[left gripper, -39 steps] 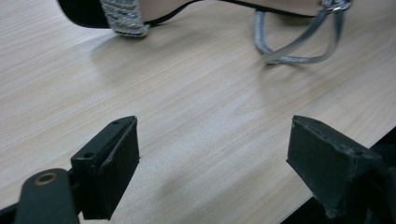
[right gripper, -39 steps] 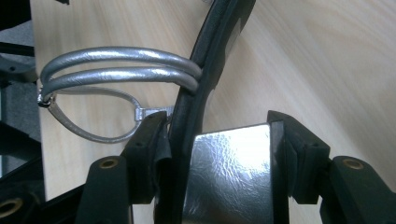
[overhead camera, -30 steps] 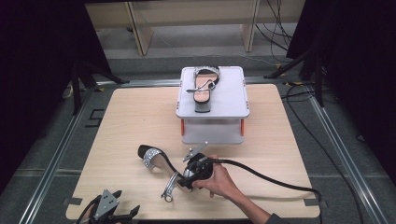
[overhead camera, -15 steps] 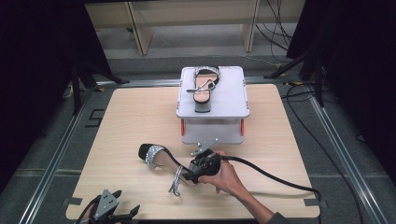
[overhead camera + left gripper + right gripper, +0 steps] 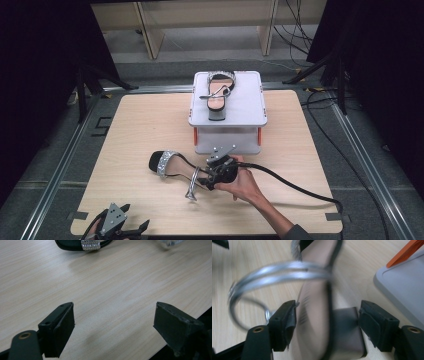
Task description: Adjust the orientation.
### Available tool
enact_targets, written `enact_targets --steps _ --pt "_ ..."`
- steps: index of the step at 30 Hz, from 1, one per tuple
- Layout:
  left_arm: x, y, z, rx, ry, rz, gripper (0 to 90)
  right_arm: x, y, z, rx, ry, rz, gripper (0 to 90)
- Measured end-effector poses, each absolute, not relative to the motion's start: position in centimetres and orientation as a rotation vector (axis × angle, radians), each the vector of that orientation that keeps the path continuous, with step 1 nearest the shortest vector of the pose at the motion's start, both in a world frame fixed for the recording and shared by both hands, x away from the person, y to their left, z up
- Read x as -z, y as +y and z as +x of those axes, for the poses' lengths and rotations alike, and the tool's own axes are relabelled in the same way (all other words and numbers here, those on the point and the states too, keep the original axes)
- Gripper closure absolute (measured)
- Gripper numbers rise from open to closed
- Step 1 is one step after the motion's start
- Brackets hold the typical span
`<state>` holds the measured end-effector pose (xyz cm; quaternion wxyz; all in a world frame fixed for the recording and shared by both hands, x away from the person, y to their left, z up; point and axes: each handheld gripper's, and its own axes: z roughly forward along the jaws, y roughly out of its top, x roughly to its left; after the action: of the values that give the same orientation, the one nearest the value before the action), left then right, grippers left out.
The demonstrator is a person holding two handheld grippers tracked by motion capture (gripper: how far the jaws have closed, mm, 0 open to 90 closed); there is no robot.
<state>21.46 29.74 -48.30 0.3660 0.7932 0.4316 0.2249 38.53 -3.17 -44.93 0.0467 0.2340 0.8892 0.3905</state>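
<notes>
Pale wood tabletop (image 5: 125, 125) on grey floor (image 5: 45, 150), dark curtains (image 5: 40, 60) around — left gripper (image 5: 117, 226) jaws released; right gripper (image 5: 202, 177) jaws clenched on sandal (image 5: 172, 165).

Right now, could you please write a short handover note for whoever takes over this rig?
Right gripper: jaws on either side of the heel end of the sandal lying on the table; one jaw touches, a gap shows at the other, so grip unconfirmed.
Left gripper: open, idle at the near table edge.
Done: the matching sandal already sits on top of the grey box.
Left, probably: close on the table sandal, lift it and set it beside its pair.
</notes>
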Motion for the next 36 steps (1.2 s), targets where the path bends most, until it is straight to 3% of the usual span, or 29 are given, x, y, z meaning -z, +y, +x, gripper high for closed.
enact_targets --steps 4,16,28,36 --pt "48.3 29.7 21.5 -0.577 1.108 2.061 16.4 46.1 -3.3 39.0 -1.112 2.745 0.68 36.5" --pt "48.3 29.6 21.4 -0.578 1.105 2.034 16.5 46.4 -2.6 38.0 -1.044 2.741 0.719 38.1" --pt "48.3 29.8 21.4 -0.585 1.105 2.05 16.5 45.9 -3.2 33.0 -0.936 2.748 0.818 36.5" --pt "48.2 29.6 21.4 -0.579 1.109 2.029 16.5 45.6 -3.0 29.8 -1.091 2.885 0.761 34.0"
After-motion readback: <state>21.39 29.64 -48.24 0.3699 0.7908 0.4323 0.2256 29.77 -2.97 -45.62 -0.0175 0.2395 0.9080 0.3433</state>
